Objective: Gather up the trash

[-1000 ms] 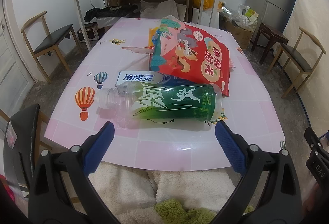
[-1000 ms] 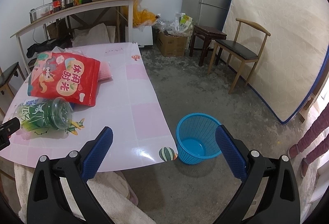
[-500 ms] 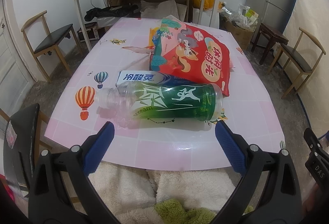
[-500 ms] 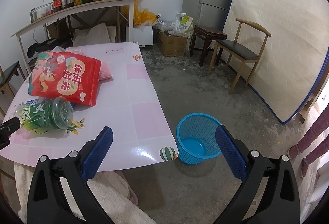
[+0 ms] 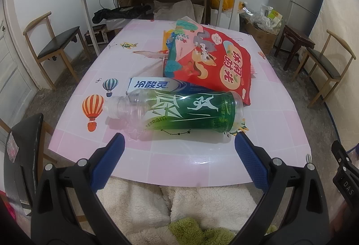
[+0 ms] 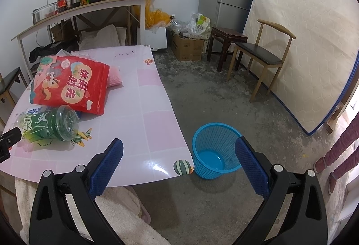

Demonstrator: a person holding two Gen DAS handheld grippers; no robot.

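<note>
Left tool stands wide and empty just near of the green bottle, which lies on its side on the desk, long axis running left to right across the gap, cap to the left. Right tool, also wide and empty, faces the blue basket on the floor, so the left is nearer.

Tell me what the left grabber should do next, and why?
Probably ease the left gripper forward around the green bottle. Both grippers are open and empty, the bottle lies on its side on the table right in front of the left one, nearest its edge, and the blue basket waits empty on the floor beside the table.
</note>
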